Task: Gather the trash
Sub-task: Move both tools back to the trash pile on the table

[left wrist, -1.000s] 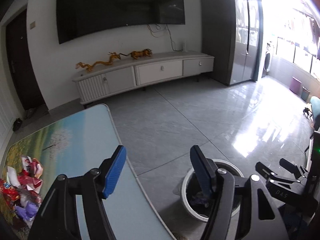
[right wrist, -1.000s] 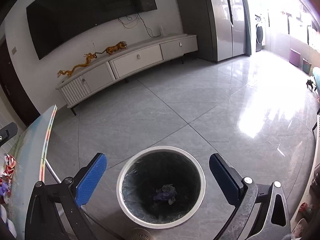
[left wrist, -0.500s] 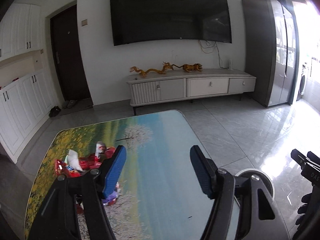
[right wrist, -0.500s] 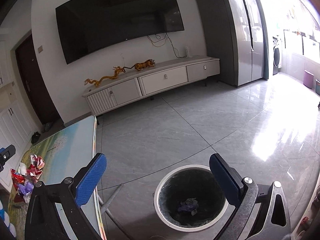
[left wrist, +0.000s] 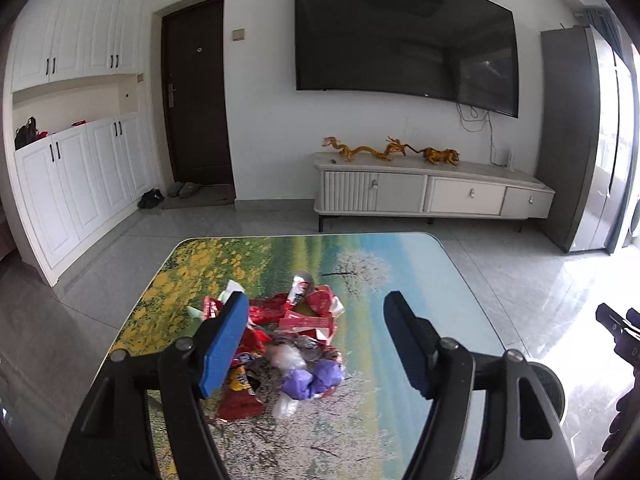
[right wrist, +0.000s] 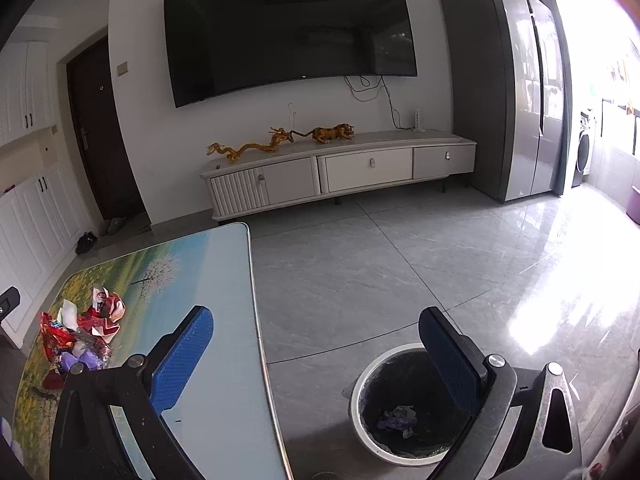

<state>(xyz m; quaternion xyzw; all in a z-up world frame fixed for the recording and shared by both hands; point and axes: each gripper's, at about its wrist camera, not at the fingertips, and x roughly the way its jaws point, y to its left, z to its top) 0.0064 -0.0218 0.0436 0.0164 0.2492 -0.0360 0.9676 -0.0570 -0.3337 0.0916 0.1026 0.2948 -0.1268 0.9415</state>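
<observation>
A heap of trash (left wrist: 286, 340), red wrappers, crumpled purple and clear plastic, lies on the table with the landscape print (left wrist: 380, 264). My left gripper (left wrist: 320, 344) is open and empty, hovering over the table just in front of the heap. The heap also shows in the right wrist view (right wrist: 80, 332) at the left. My right gripper (right wrist: 316, 360) is open and empty, held above the table's right edge and the white-rimmed trash bin (right wrist: 362, 384) on the floor. A purple scrap (right wrist: 396, 418) lies in the bin.
The bin's rim (left wrist: 558, 384) shows beside the table's right edge in the left wrist view. A TV cabinet (right wrist: 340, 172) with golden figurines stands at the far wall under a wall TV (right wrist: 288, 28). A grey fridge (right wrist: 516, 96) stands right, white cupboards (left wrist: 72, 168) left.
My left gripper has swung left from the bin to over the table, facing the trash heap. My right gripper has risen and drawn back from directly over the bin. Both stayed open.
</observation>
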